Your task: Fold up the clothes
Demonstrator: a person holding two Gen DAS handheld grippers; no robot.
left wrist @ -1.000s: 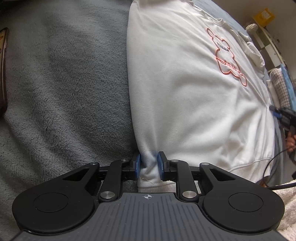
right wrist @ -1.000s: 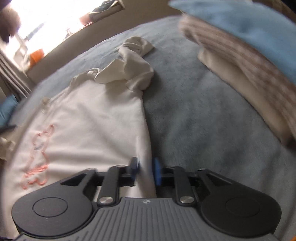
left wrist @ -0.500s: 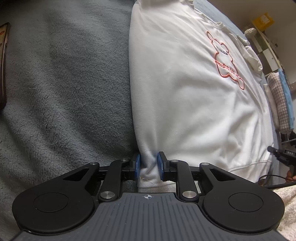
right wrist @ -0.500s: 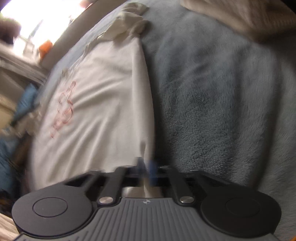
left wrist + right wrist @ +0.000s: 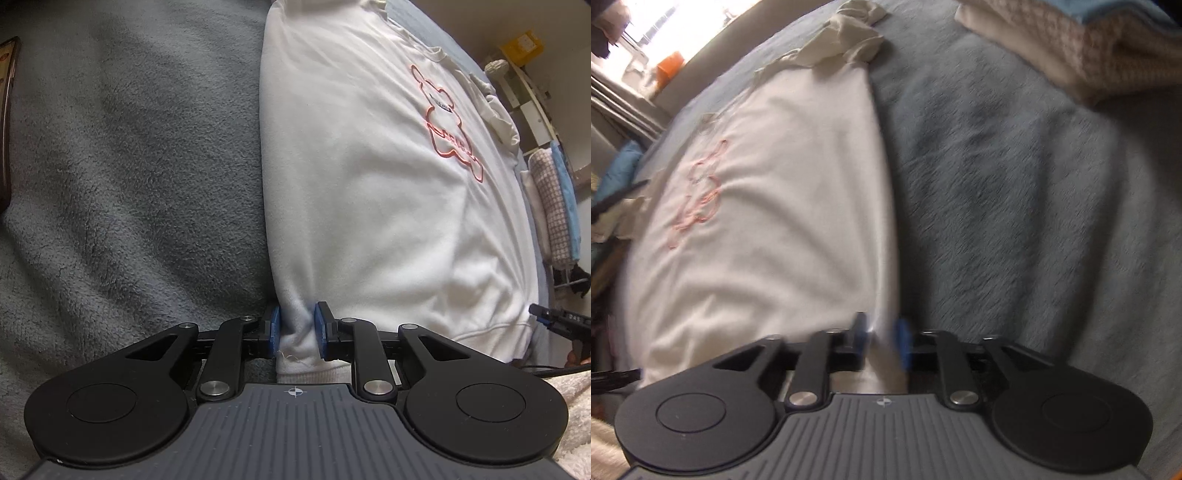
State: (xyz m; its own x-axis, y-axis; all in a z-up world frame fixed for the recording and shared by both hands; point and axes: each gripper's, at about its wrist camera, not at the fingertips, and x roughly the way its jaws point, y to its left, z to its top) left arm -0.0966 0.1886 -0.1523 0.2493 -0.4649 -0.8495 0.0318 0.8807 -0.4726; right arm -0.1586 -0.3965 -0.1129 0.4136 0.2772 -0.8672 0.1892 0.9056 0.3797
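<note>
White sweatshirt (image 5: 369, 192) hem is clenched in our left tool (image 5: 295, 330), our right tool (image 5: 879, 338) has just reopened astride the other corner, so next we re-grip, then lift together.

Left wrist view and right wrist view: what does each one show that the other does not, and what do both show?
Only the left wrist view shows the left gripper, its jaws pinching the sweatshirt's hem corner, and a yellow box on a far shelf.

Only the right wrist view shows the right gripper, its jaws just opened further with the garment's edge between them, a bright window, and an orange object beside it.

Both show the white sweatshirt with its red bear outline, the grey blanket, and the stack of folded clothes.
</note>
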